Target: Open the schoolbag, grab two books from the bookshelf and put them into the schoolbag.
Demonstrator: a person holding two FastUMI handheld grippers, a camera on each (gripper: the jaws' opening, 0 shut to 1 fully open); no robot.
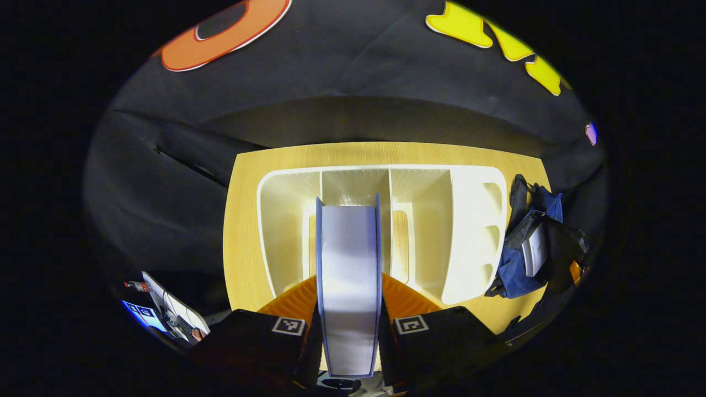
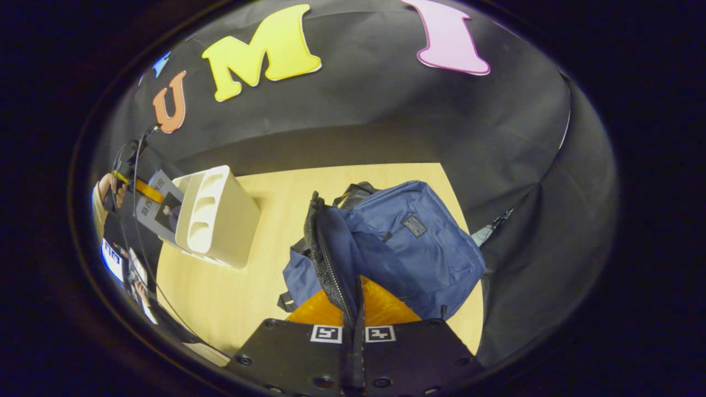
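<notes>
Above the bookshelf (image 1: 380,231), left gripper (image 1: 348,309) clamps a book (image 1: 348,275); carry it level toward 3 o'clock while right gripper (image 2: 353,314) pinches the schoolbag (image 2: 408,248) flap open.

bright overhead light, sharp centre, heavy fisheye edge distortion.

Open blue schoolbag (image 2: 408,242), upright book (image 1: 348,275)

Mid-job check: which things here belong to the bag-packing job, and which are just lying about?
Job:
- book, clamped in the left claw
- bookshelf, white, its slots bare
- schoolbag, blue, its flap pinched by the right claw; another book already inside

Lying about:
- table
- cables and gear at the booth's edge
</notes>
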